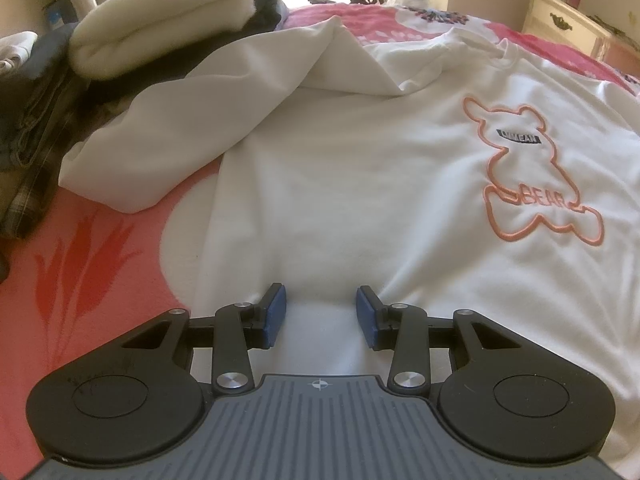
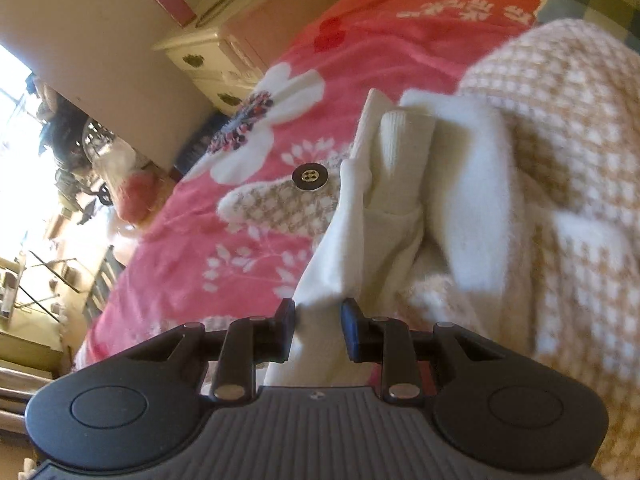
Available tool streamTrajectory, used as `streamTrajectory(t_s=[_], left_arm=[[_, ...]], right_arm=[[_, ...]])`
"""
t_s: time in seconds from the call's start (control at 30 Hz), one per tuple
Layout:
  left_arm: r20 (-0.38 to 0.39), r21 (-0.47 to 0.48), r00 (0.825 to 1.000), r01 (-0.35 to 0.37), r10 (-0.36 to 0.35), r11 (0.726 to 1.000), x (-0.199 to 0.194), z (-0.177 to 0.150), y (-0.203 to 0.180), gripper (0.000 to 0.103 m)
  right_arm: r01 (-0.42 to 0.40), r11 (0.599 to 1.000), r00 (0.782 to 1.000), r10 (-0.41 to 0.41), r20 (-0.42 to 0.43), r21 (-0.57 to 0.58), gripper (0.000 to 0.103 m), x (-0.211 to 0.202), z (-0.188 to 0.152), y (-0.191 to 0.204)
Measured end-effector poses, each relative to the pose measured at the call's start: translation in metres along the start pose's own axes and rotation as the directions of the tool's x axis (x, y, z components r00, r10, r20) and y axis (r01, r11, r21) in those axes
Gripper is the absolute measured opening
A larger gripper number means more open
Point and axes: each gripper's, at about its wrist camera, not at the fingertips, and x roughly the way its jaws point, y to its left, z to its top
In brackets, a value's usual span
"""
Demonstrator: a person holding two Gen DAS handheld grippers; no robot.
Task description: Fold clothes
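White sweatshirt point(image 1: 340, 168) between parted left tongs point(image 1: 321, 312), right tongs point(image 2: 318, 328) parted astride cream cloth point(image 2: 336, 264), houndstooth cardigan point(image 2: 568, 184) beside.

The shirt point(image 1: 340, 184) is white with an orange bear point(image 1: 536, 176) outline. The blanket point(image 2: 328, 60) is pink with white flowers. The jacket point(image 2: 572, 184) has tan and white checks and a black button point(image 2: 310, 176).
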Motion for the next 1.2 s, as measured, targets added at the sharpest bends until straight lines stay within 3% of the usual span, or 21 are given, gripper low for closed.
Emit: streamTrajectory(t_s=[0.07,0.1,0.13,0.27,0.4,0.47,0.53,0.57,0.67,0.73,0.77,0.83,0.9,0.93,1.0,1.07,1.17,1.2], left_arm=[[0.0,0.003,1.0,-0.001,0.001,1.0,0.0,0.0,0.0,0.039],[0.001,0.004,1.0,-0.001,0.001,1.0,0.0,0.0,0.0,0.039],[0.002,0.005,1.0,-0.002,0.002,1.0,0.0,-0.001,0.0,0.039],[0.009,0.006,1.0,-0.002,0.002,1.0,0.0,-0.002,0.0,0.04],[0.014,0.013,1.0,-0.007,0.007,1.0,0.0,-0.003,-0.002,0.04],[0.013,0.018,1.0,-0.011,0.01,1.0,0.0,-0.002,-0.003,0.04],[0.009,0.022,1.0,-0.013,0.013,1.0,0.0,-0.001,-0.003,0.04],[0.006,0.022,1.0,-0.013,0.013,1.0,0.0,-0.001,-0.003,0.04],[0.0,0.024,1.0,-0.014,0.014,1.0,0.0,0.0,-0.003,0.04],[0.0,0.024,1.0,-0.014,0.014,1.0,0.0,0.0,-0.003,0.04],[0.002,0.023,1.0,-0.013,0.013,1.0,0.0,0.0,-0.003,0.04],[0.008,0.02,1.0,-0.01,0.01,1.0,0.0,-0.002,-0.002,0.04],[0.014,0.021,1.0,-0.009,0.009,1.0,0.0,-0.003,-0.002,0.041],[0.016,0.021,1.0,-0.009,0.009,1.0,0.0,-0.003,-0.002,0.041],[0.018,0.019,1.0,-0.008,0.008,1.0,0.0,-0.003,-0.002,0.041],[0.02,0.017,1.0,-0.008,0.007,1.0,0.0,-0.003,-0.002,0.041],[0.023,0.019,1.0,-0.01,0.009,1.0,0.0,-0.003,-0.002,0.041],[0.022,0.019,1.0,-0.01,0.01,1.0,0.0,-0.003,-0.002,0.041]], right_arm=[[0.038,0.999,0.999,-0.038,-0.003,-0.033,0.024,0.004,0.001,0.004],[0.057,0.997,0.998,-0.057,-0.004,-0.049,0.008,0.006,0.002,0.005],[0.068,0.996,0.998,-0.068,-0.001,-0.062,0.004,0.006,0.002,0.007],[-0.069,0.997,0.991,0.073,0.113,-0.041,0.003,-0.01,0.005,0.009],[-0.197,0.98,0.946,0.183,0.266,0.03,0.003,-0.013,0.012,0.008],[-0.248,0.965,0.932,0.215,0.291,0.081,0.004,0.0,0.017,0.005],[-0.307,0.942,0.915,0.253,0.314,0.136,0.008,0.015,0.021,0.0],[-0.282,0.951,0.917,0.229,0.327,0.126,0.012,0.016,0.022,0.0],[-0.205,0.974,0.916,0.156,0.369,0.098,0.056,0.017,0.027,0.002],[-0.157,0.985,0.909,0.114,0.4,0.077,0.056,0.017,0.029,0.004],[-0.163,0.986,0.894,0.134,0.428,0.033,0.056,0.008,0.028,0.005],[-0.203,0.975,0.898,0.224,0.379,-0.095,0.054,-0.01,0.022,0.01],[-0.241,0.945,0.9,0.303,0.312,-0.222,0.043,-0.027,0.014,0.016],[-0.231,0.923,0.919,0.311,0.242,-0.307,0.04,-0.031,0.004,0.024],[-0.19,0.844,0.958,0.271,0.092,-0.502,0.031,-0.032,-0.024,0.042],[-0.14,0.76,0.985,0.172,-0.01,-0.635,0.025,-0.021,-0.052,0.059],[-0.09,0.67,0.996,0.043,-0.083,-0.737,0.022,0.018,-0.077,0.085],[-0.084,0.674,0.996,0.03,-0.086,-0.734,0.022,0.032,-0.08,0.095]])
